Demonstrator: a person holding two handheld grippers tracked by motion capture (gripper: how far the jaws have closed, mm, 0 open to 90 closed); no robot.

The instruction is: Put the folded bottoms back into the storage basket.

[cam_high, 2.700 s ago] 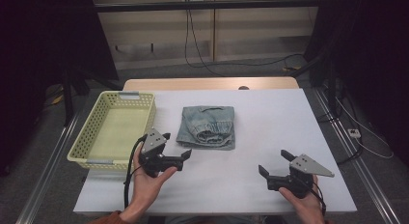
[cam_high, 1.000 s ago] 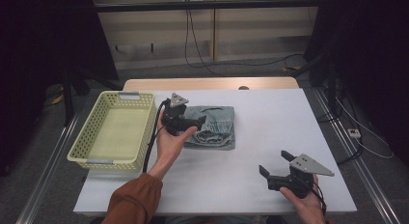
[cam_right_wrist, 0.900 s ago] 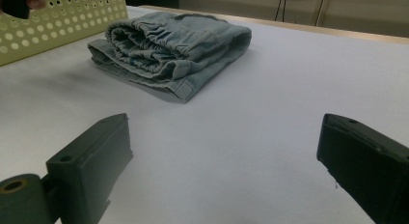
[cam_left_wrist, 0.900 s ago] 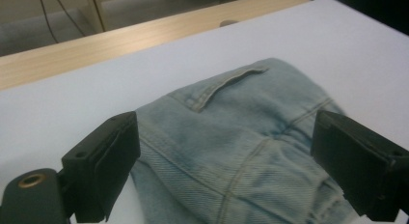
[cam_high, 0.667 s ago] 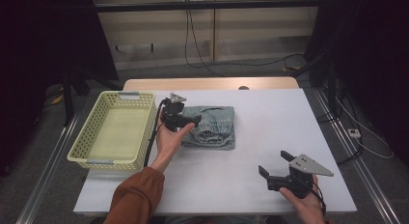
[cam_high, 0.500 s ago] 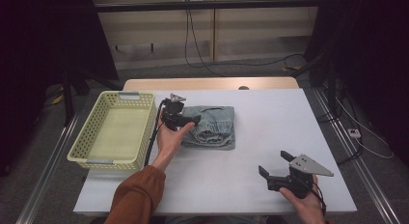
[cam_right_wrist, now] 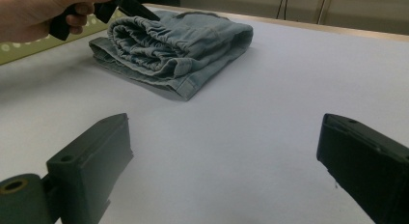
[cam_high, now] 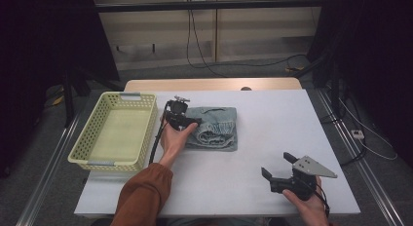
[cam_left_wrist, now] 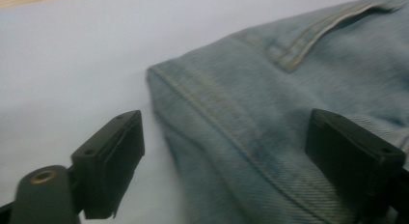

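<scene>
A white table (cam_high: 253, 138) with a wooden strip along its far edge carries two things. A pale yellow plastic basket (cam_high: 87, 149) sits at its left side, and a folded pair of light blue jeans (cam_high: 216, 129) lies just beside the basket, near the middle.

Yellow basket (cam_high: 117, 133) on white table (cam_high: 272, 138)

No readable text, label, brand, number or sign appears anywhere; the folded denim garment (cam_high: 214, 127) at the table's middle bears plain stitching without lettering; the yellow basket (cam_high: 116, 132) to the left carries no markings. The grippers' black jaws are unmarked too.
</scene>
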